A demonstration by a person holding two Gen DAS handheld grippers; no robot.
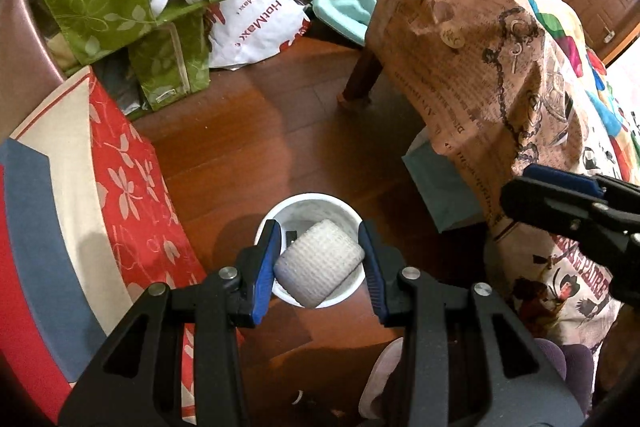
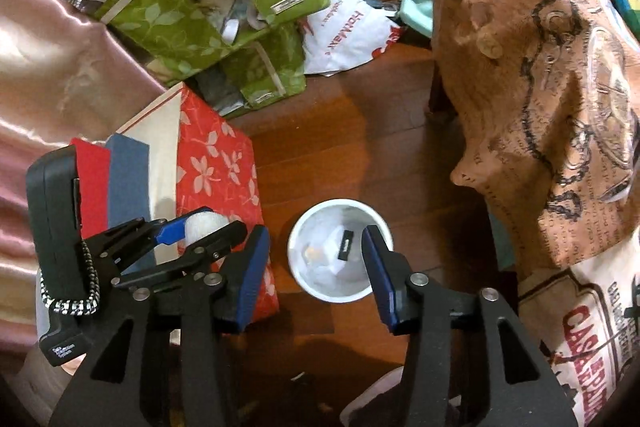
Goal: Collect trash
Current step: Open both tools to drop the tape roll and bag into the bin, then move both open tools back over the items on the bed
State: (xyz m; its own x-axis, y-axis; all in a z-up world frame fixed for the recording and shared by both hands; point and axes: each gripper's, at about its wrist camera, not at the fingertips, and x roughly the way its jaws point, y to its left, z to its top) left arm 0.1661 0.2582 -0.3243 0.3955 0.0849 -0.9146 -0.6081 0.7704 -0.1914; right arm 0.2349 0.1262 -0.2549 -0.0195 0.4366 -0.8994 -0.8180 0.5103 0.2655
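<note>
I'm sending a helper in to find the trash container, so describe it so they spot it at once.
Start at the wooden floor between the red floral cloth and the brown newsprint-patterned cover. There stands a small round white bin, open-topped, with scraps inside. It is the only plain white round thing among patterned fabrics.

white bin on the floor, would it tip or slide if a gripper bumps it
The white bin looks small, thin-walled and nearly empty, so probably light. On the glossy wooden floor it would likely slide; a knock at the rim might tip it.
</note>
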